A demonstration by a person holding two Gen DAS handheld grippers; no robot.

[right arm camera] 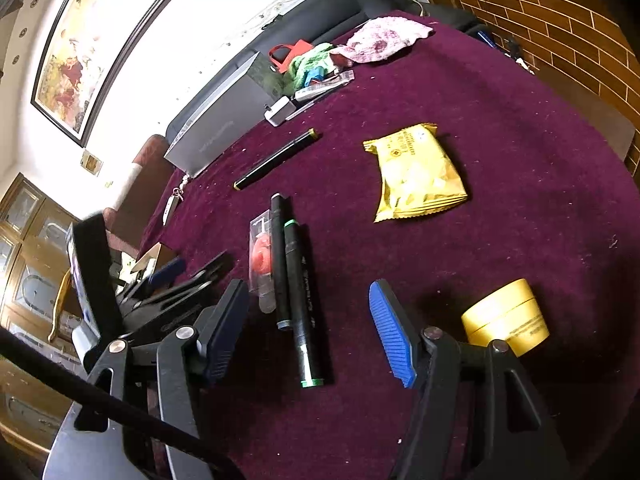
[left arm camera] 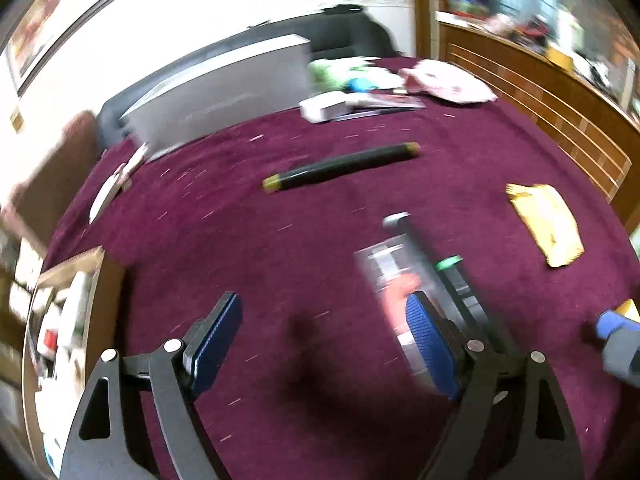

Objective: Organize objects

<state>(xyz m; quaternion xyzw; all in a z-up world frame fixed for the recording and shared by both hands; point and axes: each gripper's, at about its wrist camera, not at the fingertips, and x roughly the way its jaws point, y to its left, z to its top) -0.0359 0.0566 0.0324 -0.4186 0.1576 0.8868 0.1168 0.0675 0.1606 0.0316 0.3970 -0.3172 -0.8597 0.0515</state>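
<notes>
My right gripper [right arm camera: 310, 332] is open and hangs over two black markers lying side by side on the maroon cloth, a green-ended one [right arm camera: 302, 304] and a shorter one [right arm camera: 280, 260]. Its pads touch neither. A clear packet with a red item [right arm camera: 262, 260] lies against them. My left gripper [left arm camera: 324, 344] is open over bare cloth. Its right finger [left arm camera: 432, 344] overlaps that same packet [left arm camera: 396, 280] and the green-ended marker [left arm camera: 448, 264]. A third black marker with yellow ends [left arm camera: 340, 166] lies further back. A gold snack packet [right arm camera: 416, 174] and a yellow round tin [right arm camera: 506, 316] sit to the right.
A cardboard box [left arm camera: 108, 280] holding several items stands at the table's left edge. A grey flat box [right arm camera: 212, 132], a white charger [right arm camera: 278, 112], green and pink cloths [right arm camera: 380, 38] and small clutter fill the far side. A brick wall [right arm camera: 560, 32] lies to the right.
</notes>
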